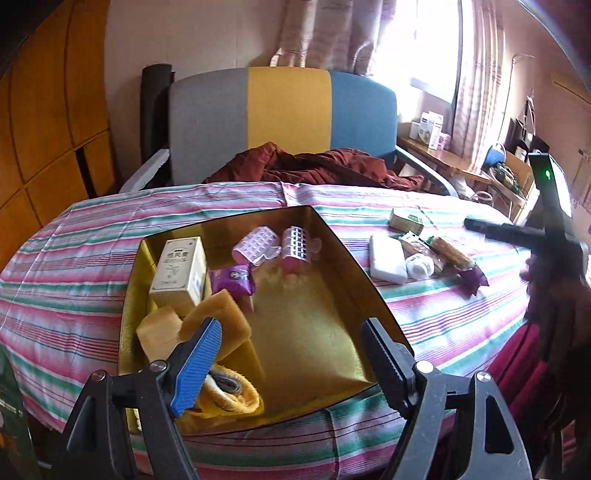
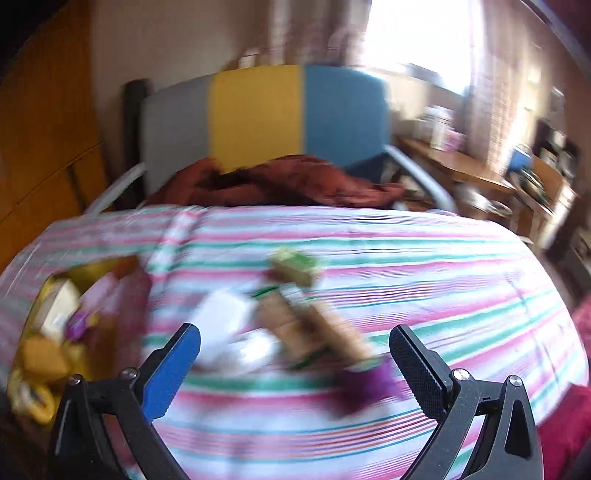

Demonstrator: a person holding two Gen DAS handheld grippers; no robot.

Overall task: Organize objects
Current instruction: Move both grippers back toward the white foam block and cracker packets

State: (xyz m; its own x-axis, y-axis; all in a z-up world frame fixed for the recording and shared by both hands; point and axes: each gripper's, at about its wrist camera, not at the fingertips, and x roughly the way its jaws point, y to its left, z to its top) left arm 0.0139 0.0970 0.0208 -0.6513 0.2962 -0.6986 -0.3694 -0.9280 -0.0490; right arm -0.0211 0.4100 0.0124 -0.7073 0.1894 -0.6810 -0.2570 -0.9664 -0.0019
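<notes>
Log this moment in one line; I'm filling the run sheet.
left gripper: open over box | right gripper: open above snacks | view blurred

Padded chair back [image 1: 284,122] in grey, yellow and blue panels stands behind the bench. Crumpled rust-red cloth [image 1: 317,166] lies on its seat. Orange wooden cabinet doors [image 1: 48,122] at left. Patterned curtains [image 1: 332,33] flank a bright window [image 1: 417,40].

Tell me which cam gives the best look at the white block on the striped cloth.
Left wrist view. The white block is sharp there, lying flat on the striped cloth to the right of the gold tray, next to the snack packets. In the right wrist view it is closer but badly motion-blurred, just a white smear.
</notes>
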